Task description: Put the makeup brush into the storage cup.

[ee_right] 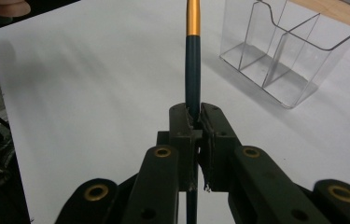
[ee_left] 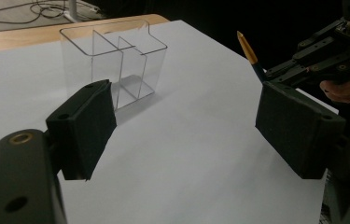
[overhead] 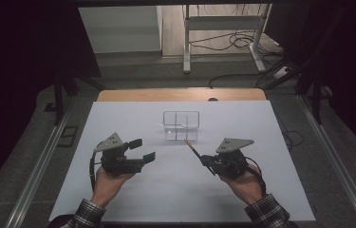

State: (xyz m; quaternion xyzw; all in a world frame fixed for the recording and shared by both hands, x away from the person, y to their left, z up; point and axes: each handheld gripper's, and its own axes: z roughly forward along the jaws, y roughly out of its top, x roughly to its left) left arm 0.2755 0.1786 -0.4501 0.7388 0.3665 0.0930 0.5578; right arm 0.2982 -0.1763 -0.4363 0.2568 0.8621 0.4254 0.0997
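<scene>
A dark pen (ee_right: 192, 56) with an orange-gold tip is clamped between the closed jaws of the right gripper (overhead: 207, 161), its tip slanting up and away toward the clear plastic organizer (overhead: 181, 125). That organizer, split into compartments by thin walls, stands upright just beyond the pen's tip, near the middle of the white table sheet (overhead: 133, 199); the pen is not touching it. The right hand (overhead: 244, 183) holds its gripper at the near right of the sheet. Well apart at the near left, the left gripper (overhead: 142, 149) sits in the left hand (overhead: 107, 183), its jaws spread wide with nothing between them, pointing right toward the organizer.
</scene>
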